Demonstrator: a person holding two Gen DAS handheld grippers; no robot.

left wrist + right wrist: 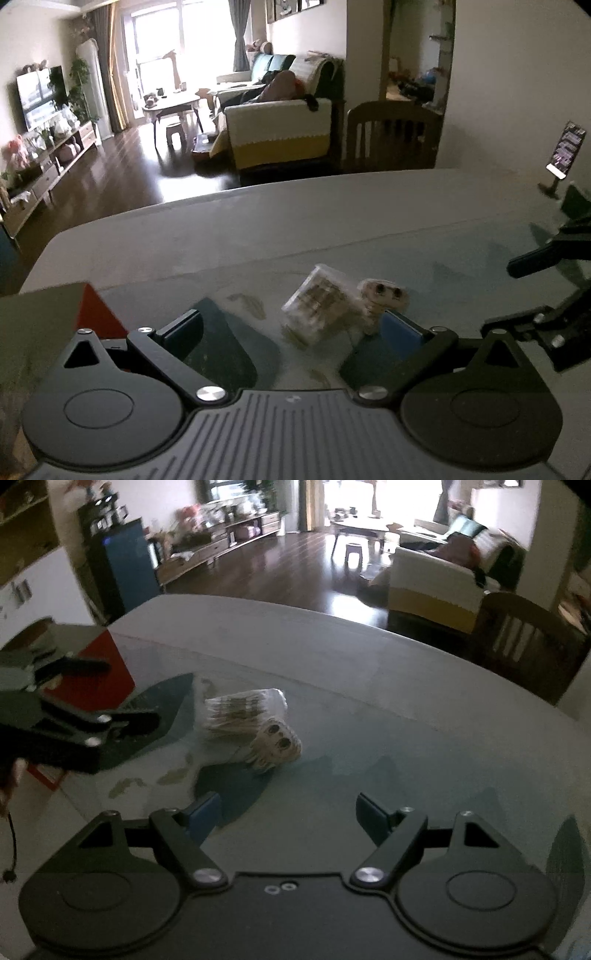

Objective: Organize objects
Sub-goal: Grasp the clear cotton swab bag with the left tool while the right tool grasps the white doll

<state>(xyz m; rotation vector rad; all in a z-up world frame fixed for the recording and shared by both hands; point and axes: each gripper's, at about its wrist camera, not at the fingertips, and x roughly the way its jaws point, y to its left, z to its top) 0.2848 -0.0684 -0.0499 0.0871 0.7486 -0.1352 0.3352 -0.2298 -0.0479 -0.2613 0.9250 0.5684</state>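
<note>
A clear plastic box (pixel 317 304) with brownish contents lies tilted on the glass-topped table (pixel 332 221). A small beige figure with two dark eyes (pixel 382 295) rests against its right side. My left gripper (pixel 295 328) is open, its fingers either side of the box and just short of it. In the right wrist view the same clear box (pixel 243 712) and beige figure (pixel 275 744) lie ahead and left of my right gripper (pixel 288 812), which is open and holds nothing. The left gripper's body (pixel 74 720) shows at that view's left edge.
A red and grey box (pixel 55 317) stands at the table's left, also seen as a red box (pixel 99 672) from the right. A phone on a stand (pixel 565 151) is at the far right. A wooden chair (pixel 391 133) stands beyond the table's far edge.
</note>
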